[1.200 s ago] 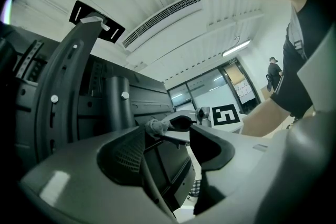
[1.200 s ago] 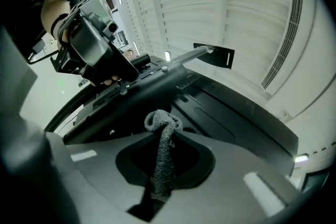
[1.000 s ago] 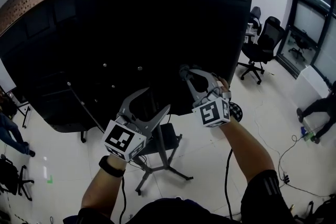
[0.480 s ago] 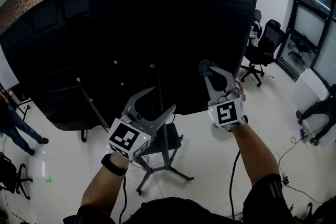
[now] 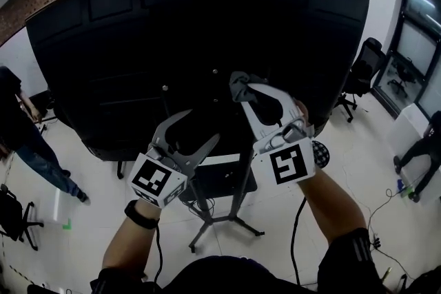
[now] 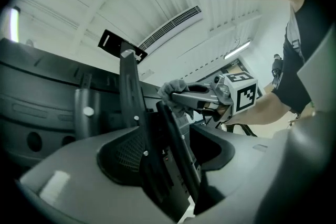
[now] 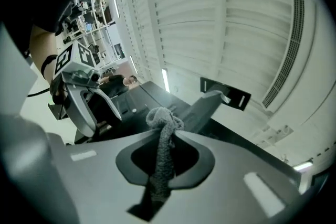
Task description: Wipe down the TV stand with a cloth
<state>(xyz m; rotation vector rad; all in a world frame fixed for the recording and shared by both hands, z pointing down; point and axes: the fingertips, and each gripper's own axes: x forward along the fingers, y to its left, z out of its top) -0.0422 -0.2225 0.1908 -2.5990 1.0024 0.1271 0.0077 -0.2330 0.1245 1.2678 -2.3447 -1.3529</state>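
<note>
The TV stand's grey legs (image 5: 231,220) and small black shelf (image 5: 220,179) stand under the big black back of the TV (image 5: 172,31). My right gripper (image 5: 245,90) is shut on a grey cloth (image 5: 240,86), held up against the TV's back near the mounting column. In the right gripper view the cloth (image 7: 161,155) hangs bunched between the jaws of that gripper (image 7: 167,131). My left gripper (image 5: 194,129) is open, lower and to the left; in its own view a black upright bar (image 6: 173,149) of the stand runs between its spread jaws, and the cloth (image 6: 170,91) shows beyond.
Office chairs (image 5: 362,76) stand at the right by glass doors. A person (image 5: 27,127) is at the left edge, another (image 5: 420,148) at the right. Cables (image 5: 386,200) trail on the pale floor; a dark chair (image 5: 14,217) sits lower left.
My right gripper has swung left and up with the cloth, toward the middle of the TV's back. The left gripper has shifted only slightly. A person has come closer at the left.
</note>
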